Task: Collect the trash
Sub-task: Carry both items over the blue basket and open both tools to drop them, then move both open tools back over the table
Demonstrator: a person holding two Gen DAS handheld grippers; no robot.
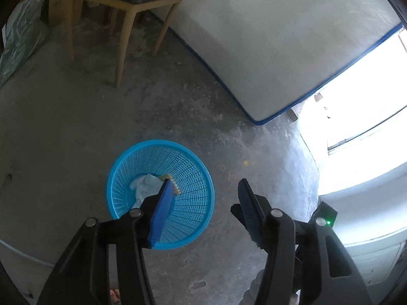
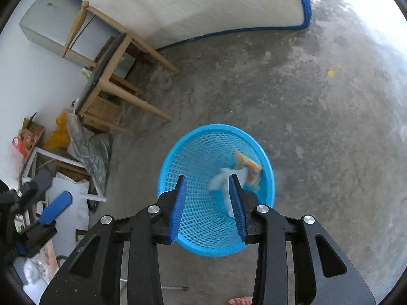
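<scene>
A round blue mesh basket (image 1: 193,178) (image 2: 203,147) stands on the concrete floor. Inside it lie a crumpled white tissue (image 1: 146,185) (image 2: 221,180) and an orange-and-yellow wrapper (image 2: 250,167) (image 1: 175,189), both blurred in the right wrist view. My left gripper (image 1: 205,181) hangs open over the basket's right rim, with nothing between its blue pads. My right gripper (image 2: 207,176) is open straight above the basket's mouth, and its pads touch nothing. One blue pad (image 2: 57,207) of the left gripper shows at the left edge of the right wrist view.
A wooden chair (image 1: 122,5) (image 2: 114,76) stands beyond the basket. A white mattress with blue piping (image 1: 267,38) (image 2: 203,7) leans nearby. Bags, boards and boxes (image 2: 76,152) pile up at the left by a grey fridge (image 2: 51,20). A yellow scrap (image 2: 333,71) (image 1: 246,163) lies on the floor. A person's toes (image 2: 240,300) show at the bottom edge.
</scene>
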